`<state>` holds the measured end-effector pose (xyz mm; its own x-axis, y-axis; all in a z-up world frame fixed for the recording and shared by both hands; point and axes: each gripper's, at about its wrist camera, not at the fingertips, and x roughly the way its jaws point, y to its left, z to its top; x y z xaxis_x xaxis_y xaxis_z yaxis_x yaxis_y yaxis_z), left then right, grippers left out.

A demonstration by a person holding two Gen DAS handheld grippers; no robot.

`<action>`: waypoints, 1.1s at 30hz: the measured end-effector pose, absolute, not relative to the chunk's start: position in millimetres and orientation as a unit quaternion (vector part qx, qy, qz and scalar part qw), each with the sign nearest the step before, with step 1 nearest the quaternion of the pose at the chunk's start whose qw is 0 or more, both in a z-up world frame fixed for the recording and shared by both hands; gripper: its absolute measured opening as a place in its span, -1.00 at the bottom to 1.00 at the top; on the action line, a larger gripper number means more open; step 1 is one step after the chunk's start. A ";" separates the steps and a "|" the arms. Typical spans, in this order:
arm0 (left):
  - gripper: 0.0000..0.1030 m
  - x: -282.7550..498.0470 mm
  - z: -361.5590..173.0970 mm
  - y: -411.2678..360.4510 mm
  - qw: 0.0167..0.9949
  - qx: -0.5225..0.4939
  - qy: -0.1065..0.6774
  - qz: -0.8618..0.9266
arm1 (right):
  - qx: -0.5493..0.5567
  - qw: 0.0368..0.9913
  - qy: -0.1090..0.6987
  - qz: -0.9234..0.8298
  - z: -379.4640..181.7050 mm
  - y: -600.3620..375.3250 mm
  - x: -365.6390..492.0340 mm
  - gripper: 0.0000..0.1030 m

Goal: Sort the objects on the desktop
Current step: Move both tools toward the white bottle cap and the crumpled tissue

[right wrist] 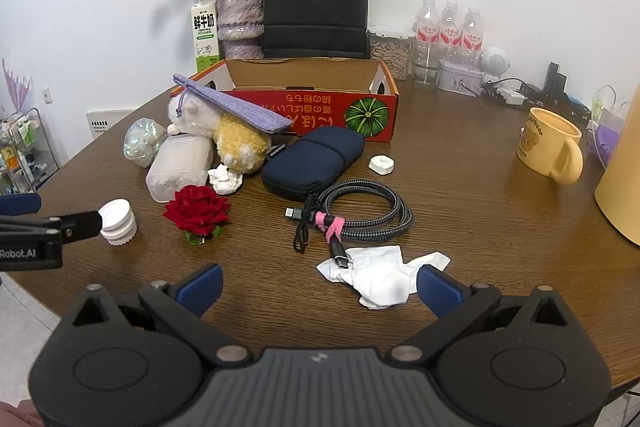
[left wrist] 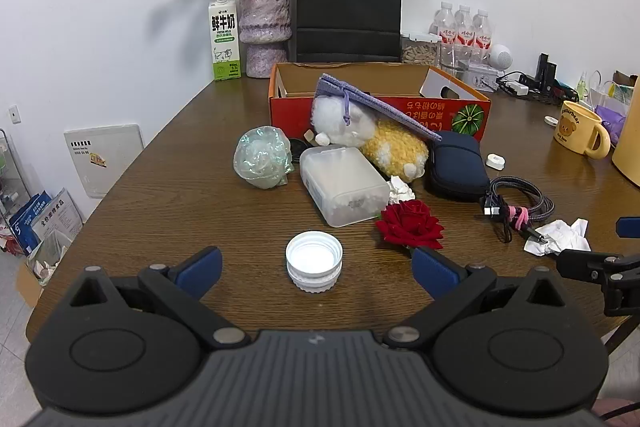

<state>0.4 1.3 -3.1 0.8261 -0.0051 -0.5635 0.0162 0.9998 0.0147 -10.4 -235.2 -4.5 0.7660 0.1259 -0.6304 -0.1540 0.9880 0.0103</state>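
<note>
Table (left wrist: 160, 187) brown woodgrain, cluttered; wall (left wrist: 80, 7) white.

A dark wooden table (right wrist: 460, 195) carries a white cap (left wrist: 314, 261), red rose (left wrist: 411, 223), coiled cable (right wrist: 360, 215) and crumpled tissue (right wrist: 380, 277)

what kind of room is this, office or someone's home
Probably a home or small office corner, hard to say which. A wooden table against a white wall holds a vase of dried roses, a milk carton, water bottles and a yellow mug.
</note>
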 end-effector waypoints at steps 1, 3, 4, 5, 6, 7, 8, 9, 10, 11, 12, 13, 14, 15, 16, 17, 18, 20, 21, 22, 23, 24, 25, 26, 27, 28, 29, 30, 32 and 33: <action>1.00 0.7 -3.1 1.2 0.955 0.010 0.295 -0.005 | -0.021 0.939 0.334 0.075 -4.6 -235.4 -10.2 1.00; 1.00 0.5 -4.0 0.8 0.955 0.011 0.295 -0.005 | -0.021 0.939 0.334 0.076 -4.9 -235.3 -10.1 1.00; 1.00 0.4 -4.7 0.0 0.955 0.011 0.295 -0.005 | -0.021 0.939 0.334 0.076 -4.6 -235.7 -9.8 1.00; 1.00 0.3 -5.1 -0.2 0.955 0.012 0.296 -0.004 | -0.021 0.939 0.334 0.077 -4.1 -236.0 -9.3 1.00; 1.00 0.5 -4.9 -0.1 0.955 0.011 0.296 -0.005 | -0.021 0.939 0.334 0.077 -4.3 -236.4 -9.0 1.00; 1.00 0.4 -5.0 -0.1 0.955 0.011 0.296 -0.005 | -0.020 0.939 0.334 0.077 -4.1 -236.7 -9.0 1.00; 1.00 0.6 -4.8 -0.2 0.955 0.011 0.296 -0.005 | -0.020 0.939 0.334 0.077 -4.1 -236.7 -9.0 1.00; 1.00 0.3 -5.2 -0.2 0.955 0.011 0.296 -0.005 | -0.021 0.939 0.335 0.077 -4.2 -236.4 -8.9 1.00; 1.00 0.4 -5.0 -0.2 0.955 0.011 0.296 -0.005 | -0.021 0.939 0.335 0.077 -4.5 -236.5 -8.8 1.00; 1.00 0.3 -5.2 -0.3 0.955 0.012 0.296 -0.005 | -0.021 0.939 0.335 0.077 -4.7 -236.5 -8.6 1.00; 1.00 0.0 -5.7 -0.7 0.955 0.012 0.296 -0.006 | -0.021 0.939 0.335 0.077 -4.7 -236.7 -8.4 1.00; 1.00 0.6 -6.1 -1.5 0.955 0.013 0.296 -0.006 | -0.021 0.939 0.335 0.077 -4.7 -236.5 -8.8 1.00; 1.00 0.6 -6.4 -1.7 0.955 0.013 0.297 -0.005 | -0.021 0.939 0.334 0.077 -4.9 -236.5 -8.8 1.00; 1.00 0.6 -6.6 -1.8 0.955 0.013 0.297 -0.005 | -0.021 0.939 0.335 0.077 -5.0 -236.5 -8.6 1.00; 1.00 0.9 -6.0 -1.8 0.955 0.013 0.297 -0.005 | -0.021 0.939 0.335 0.078 -5.0 -236.6 -8.5 1.00; 1.00 0.6 -6.5 -1.9 0.955 0.013 0.297 -0.005 | -0.021 0.939 0.336 0.077 -4.9 -236.6 -8.5 1.00; 1.00 0.7 -6.9 -2.2 0.955 0.013 0.298 -0.005 | -0.021 0.939 0.336 0.078 -4.9 -236.7 -8.3 1.00; 1.00 0.9 -7.0 -2.3 0.954 0.013 0.298 -0.005 | -0.021 0.939 0.335 0.078 -4.9 -236.5 -8.3 1.00; 1.00 0.8 -7.1 -2.4 0.954 0.013 0.298 -0.005 | -0.021 0.939 0.335 0.078 -4.9 -236.5 -8.3 1.00; 1.00 0.9 -6.9 -2.6 0.954 0.013 0.298 -0.005 | -0.021 0.939 0.335 0.078 -4.6 -236.5 -8.5 1.00; 1.00 0.9 -7.0 -2.8 0.954 0.013 0.299 -0.004 | -0.021 0.939 0.336 0.078 -4.9 -236.6 -8.1 1.00; 1.00 0.7 -7.1 -2.9 0.954 0.014 0.299 -0.004 | -0.021 0.939 0.336 0.077 -4.7 -236.5 -8.3 1.00; 1.00 1.3 -7.2 -3.1 0.954 0.014 0.300 -0.004 | -0.021 0.939 0.336 0.077 -4.7 -236.5 -8.4 1.00; 1.00 1.7 -6.9 -3.3 0.954 0.015 0.300 -0.004 | -0.021 0.939 0.335 0.076 -5.2 -236.6 -8.6 1.00; 1.00 1.2 -7.1 -3.3 0.954 0.015 0.300 -0.004 | -0.021 0.939 0.335 0.077 -5.5 -236.6 -8.5 1.00; 1.00 1.7 -7.0 -3.2 0.954 0.015 0.300 -0.004 | -0.021 0.939 0.335 0.077 -5.4 -236.6 -8.5 1.00; 1.00 1.9 -6.8 -3.1 0.954 0.015 0.300 -0.004 | -0.022 0.939 0.335 0.077 -5.7 -236.5 -8.4 1.00; 1.00 1.8 -6.8 -3.1 0.954 0.014 0.300 -0.004 | -0.022 0.939 0.336 0.078 -6.0 -236.5 -8.3 1.00; 1.00 2.1 -6.6 -3.1 0.953 0.015 0.301 -0.004 | -0.023 0.938 0.336 0.078 -6.7 -236.8 -7.7 1.00; 1.00 2.2 -6.6 -3.0 0.953 0.015 0.302 -0.005 | -0.023 0.938 0.337 0.078 -6.8 -236.8 -7.3 1.00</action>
